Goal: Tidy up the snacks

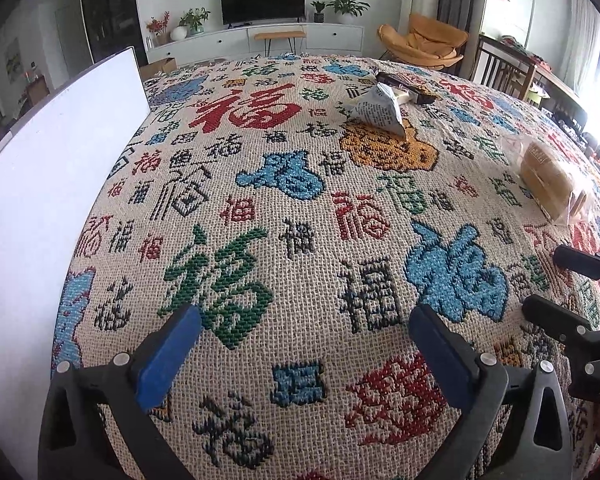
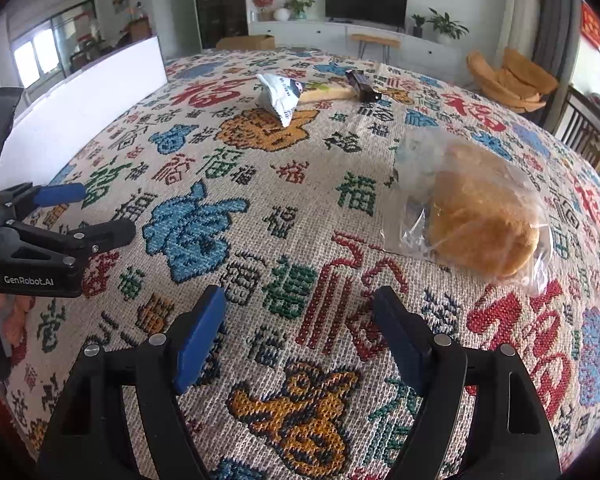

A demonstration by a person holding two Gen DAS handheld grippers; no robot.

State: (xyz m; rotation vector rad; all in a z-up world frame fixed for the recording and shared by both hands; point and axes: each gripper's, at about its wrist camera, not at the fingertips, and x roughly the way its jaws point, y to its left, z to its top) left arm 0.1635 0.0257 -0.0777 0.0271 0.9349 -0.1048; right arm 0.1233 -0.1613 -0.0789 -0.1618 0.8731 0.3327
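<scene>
Bread in a clear plastic bag (image 2: 480,216) lies on the patterned tablecloth (image 2: 260,200), just ahead and right of my open, empty right gripper (image 2: 300,316); it also shows in the left wrist view (image 1: 552,184). A white triangular snack packet (image 1: 376,110) (image 2: 280,96) lies farther back. Behind it lie a pale yellow bar (image 2: 324,94) and a dark wrapped bar (image 1: 404,86) (image 2: 362,84). My left gripper (image 1: 306,332) is open and empty above bare cloth. Each gripper shows in the other's view, the left one (image 2: 96,212) and the right one (image 1: 556,284).
A white box or board (image 1: 52,184) (image 2: 88,108) stands along the table's left edge. Beyond the table are a TV cabinet (image 1: 260,38), an orange chair (image 1: 424,46) and wooden chairs (image 1: 504,68) on the right.
</scene>
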